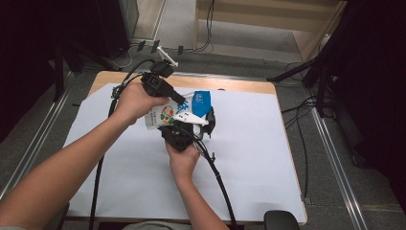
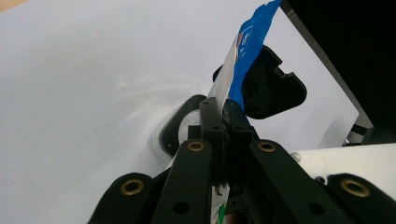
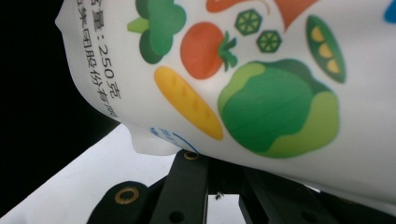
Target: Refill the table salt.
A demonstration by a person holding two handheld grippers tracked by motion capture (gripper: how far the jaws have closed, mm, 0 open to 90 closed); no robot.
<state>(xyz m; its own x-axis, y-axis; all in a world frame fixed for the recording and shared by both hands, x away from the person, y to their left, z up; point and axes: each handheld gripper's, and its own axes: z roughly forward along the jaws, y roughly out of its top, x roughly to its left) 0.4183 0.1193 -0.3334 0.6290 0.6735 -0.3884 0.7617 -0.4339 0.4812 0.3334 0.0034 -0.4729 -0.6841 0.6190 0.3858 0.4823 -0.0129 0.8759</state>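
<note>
White-topped table [image 1: 249,158] – grey floor [image 1: 28,129], cables.

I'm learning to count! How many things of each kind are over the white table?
Bags: 1, the white bag with vegetable pictures
Hand-held grippers: 2, left hand-held gripper and right hand-held gripper
Hands: 2, left hand and right hand
Total: 5

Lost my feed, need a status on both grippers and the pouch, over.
Left gripper shut on pouch top edge. Right gripper under pouch, grip unclear. Pouch held above white sheet; nothing blocking.

Open white sheet [image 1: 249,158] — all sides
</note>
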